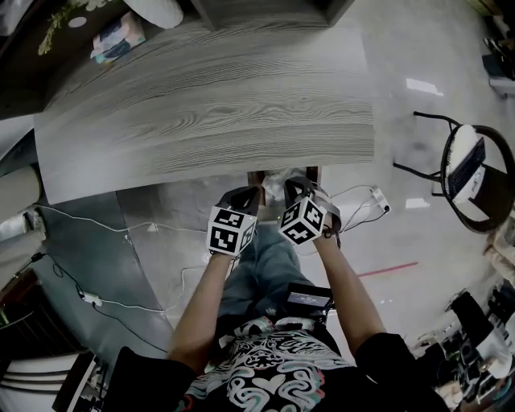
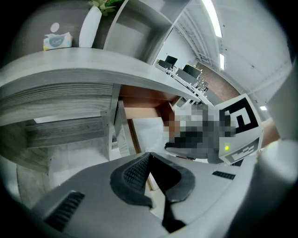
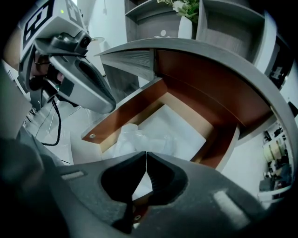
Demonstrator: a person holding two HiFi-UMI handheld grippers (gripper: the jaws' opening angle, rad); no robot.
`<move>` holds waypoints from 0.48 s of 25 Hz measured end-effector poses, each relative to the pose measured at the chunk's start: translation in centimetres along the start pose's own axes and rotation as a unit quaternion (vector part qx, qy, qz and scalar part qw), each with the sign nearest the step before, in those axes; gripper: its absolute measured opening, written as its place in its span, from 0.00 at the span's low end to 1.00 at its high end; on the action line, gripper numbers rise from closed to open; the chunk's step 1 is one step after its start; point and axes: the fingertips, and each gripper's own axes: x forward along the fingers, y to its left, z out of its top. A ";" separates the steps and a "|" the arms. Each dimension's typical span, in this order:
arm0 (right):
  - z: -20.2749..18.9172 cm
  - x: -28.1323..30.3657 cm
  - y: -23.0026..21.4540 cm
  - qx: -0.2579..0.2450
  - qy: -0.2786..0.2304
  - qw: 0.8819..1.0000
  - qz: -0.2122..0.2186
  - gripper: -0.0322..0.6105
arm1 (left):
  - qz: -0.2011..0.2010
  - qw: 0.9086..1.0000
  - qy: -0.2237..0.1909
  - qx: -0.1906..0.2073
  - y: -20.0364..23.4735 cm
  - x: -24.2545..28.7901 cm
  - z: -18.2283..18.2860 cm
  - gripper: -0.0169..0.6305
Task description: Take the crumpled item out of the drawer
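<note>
The drawer (image 3: 195,125) stands pulled out under the grey wood desk (image 1: 209,105); it has brown wooden sides and a white bottom. A crumpled clear plastic item (image 3: 132,137) lies in its near left corner. My right gripper (image 3: 146,154) hovers just above and in front of that item, jaws shut and empty. My left gripper (image 2: 149,155) is shut too, holding nothing, beside the drawer's left side (image 2: 139,112). In the head view both grippers, left (image 1: 244,195) and right (image 1: 299,187), sit close together at the desk's front edge, and the drawer (image 1: 259,175) is mostly hidden behind them.
A tissue pack (image 1: 117,35) and a white vase (image 1: 157,10) stand at the back of the desk. A round black chair (image 1: 475,173) stands on the floor at the right. Cables (image 1: 88,299) run across the floor at the left.
</note>
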 end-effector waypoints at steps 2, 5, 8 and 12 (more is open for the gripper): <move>-0.1 -0.1 0.1 0.001 0.001 1.000 0.001 0.07 | 0.000 1.000 -0.002 -0.001 -0.1 -0.1 0.1 0.03; -0.1 -0.5 0.1 0.009 -0.002 1.000 -0.002 0.07 | 0.001 1.000 -0.001 0.001 -0.2 -0.1 0.1 0.03; 0.0 -1.0 0.0 0.014 -0.005 1.000 -0.007 0.07 | 0.006 1.000 -0.002 0.004 -0.2 -0.3 0.2 0.03; 0.4 -1.8 -0.3 0.018 -0.010 1.000 -0.010 0.07 | 0.009 1.000 -0.008 0.006 -0.2 -0.7 0.8 0.03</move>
